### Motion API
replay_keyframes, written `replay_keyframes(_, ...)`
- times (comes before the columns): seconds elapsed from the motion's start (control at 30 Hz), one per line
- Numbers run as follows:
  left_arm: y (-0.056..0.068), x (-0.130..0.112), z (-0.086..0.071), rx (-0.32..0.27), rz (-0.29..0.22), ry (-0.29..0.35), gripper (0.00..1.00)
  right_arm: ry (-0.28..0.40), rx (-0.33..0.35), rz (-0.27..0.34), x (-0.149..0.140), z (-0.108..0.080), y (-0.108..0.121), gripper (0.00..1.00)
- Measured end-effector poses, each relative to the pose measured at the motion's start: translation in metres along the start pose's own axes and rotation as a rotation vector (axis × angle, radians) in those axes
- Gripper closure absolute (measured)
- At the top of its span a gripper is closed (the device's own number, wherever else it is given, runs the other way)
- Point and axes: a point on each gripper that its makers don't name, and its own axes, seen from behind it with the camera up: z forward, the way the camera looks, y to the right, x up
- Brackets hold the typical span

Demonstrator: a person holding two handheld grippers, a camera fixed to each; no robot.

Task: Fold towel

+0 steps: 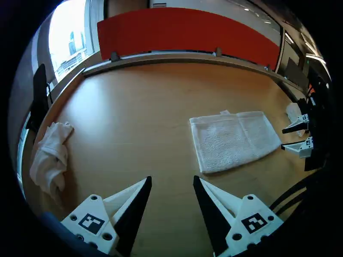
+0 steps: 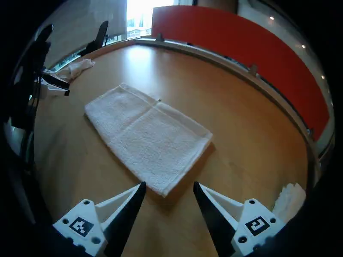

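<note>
Both pairs of jaws spread wide, nothing in them. Right gripper [image 2: 169, 185] hangs just off the near corner of the white towel [image 2: 148, 137], which lies flat mid-table [image 2: 240, 128]. Left gripper [image 1: 171, 180] is well apart from it. It looks soft, light and floppy, so best to pinch a corner through every layer.

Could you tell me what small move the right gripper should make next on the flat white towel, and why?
Probably ease the right gripper forward and down to pinch the near corner of the white towel. Its jaws stand open and empty, and that corner lies flat on the wooden table just ahead between them.
</note>
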Motion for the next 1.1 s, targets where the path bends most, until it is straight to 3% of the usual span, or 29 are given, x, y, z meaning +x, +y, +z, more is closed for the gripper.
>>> replay_keyframes(0.13, -0.006, -0.005, -0.006, 0.012, -0.011, -0.003, 0.29, -0.025, 0.018, -0.008, -0.007, 0.003, -0.002, 0.31)
replay_keyframes(0.47, -0.015, -0.014, -0.014, 0.03, -0.03, -0.01, 0.29, -0.042, 0.063, -0.012, -0.013, 0.005, -0.007, 0.5)
replay_keyframes(0.87, -0.014, -0.015, -0.015, 0.029, -0.025, -0.01, 0.29, -0.039, 0.09, -0.025, -0.014, 0.007, -0.009, 0.74)
replay_keyframes(1.1, -0.014, -0.015, -0.016, 0.028, -0.027, -0.01, 0.29, -0.019, 0.084, -0.029, -0.01, 0.007, -0.005, 0.94)
